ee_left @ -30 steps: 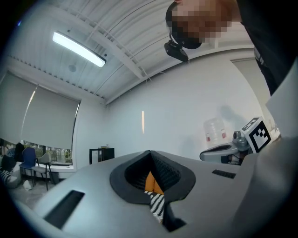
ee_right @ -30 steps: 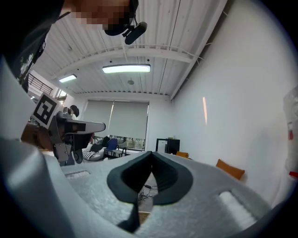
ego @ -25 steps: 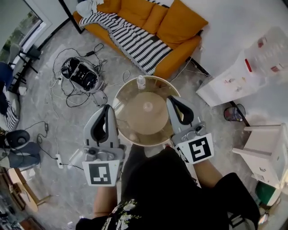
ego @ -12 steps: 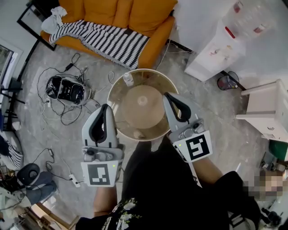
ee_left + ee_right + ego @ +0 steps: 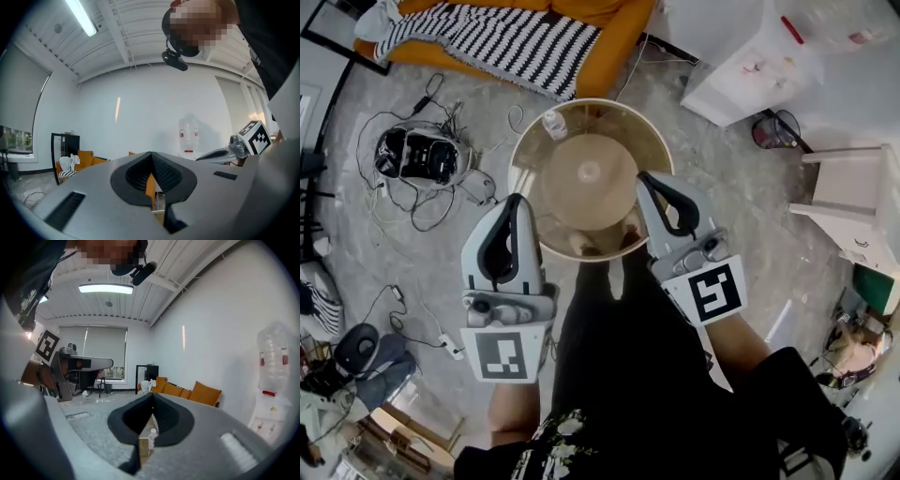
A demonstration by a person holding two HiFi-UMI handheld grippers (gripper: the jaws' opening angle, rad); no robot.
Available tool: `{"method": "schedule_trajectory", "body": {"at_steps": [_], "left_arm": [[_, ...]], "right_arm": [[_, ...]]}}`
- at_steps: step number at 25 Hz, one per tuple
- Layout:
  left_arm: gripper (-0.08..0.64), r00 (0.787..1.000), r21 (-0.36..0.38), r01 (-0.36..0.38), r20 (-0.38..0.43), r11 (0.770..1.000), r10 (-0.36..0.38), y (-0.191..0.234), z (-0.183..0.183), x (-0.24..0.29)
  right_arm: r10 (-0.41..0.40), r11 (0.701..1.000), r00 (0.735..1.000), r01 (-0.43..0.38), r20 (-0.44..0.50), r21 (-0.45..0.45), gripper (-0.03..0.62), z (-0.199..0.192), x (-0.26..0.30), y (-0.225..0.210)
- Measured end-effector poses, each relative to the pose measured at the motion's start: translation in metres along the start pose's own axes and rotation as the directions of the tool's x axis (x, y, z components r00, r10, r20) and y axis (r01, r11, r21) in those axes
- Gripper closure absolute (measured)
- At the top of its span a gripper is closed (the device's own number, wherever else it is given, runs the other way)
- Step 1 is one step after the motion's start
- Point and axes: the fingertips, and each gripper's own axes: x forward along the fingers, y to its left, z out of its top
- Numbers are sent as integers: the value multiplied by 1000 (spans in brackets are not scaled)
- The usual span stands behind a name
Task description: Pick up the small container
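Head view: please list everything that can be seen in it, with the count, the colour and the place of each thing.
table: one, round, clear top on tan base, centre
container: one, clear, on the table's far edge
sofa: one, orange, top
blanket: one, black-and-white striped, on the sofa
device: one, black, among cables, floor at left
water dispenser: one, white, top right
cabinet: one, white, right edge
bin: one, dark, floor beside the dispenser
left claw: one, grey, shut, empty, at the table's near left
right claw: one, grey, shut, empty, at the table's near right
legs: black trousers, bottom centre
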Motion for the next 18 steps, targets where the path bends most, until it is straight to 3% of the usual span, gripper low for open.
{"method": "schedule_trajectory", "body": {"at_steps": [9, 18], "left_arm": [[554, 993, -43, -55, -105, 998, 50, 2, -76, 17], [554, 984, -69, -73, -167, 995, 60, -11, -152, 43]], "right_arm": [[138, 990, 988, -137, -74, 13, 595, -65, 32, -4], [188, 982, 977, -188, -97, 11, 595, -136, 50, -12]]}}
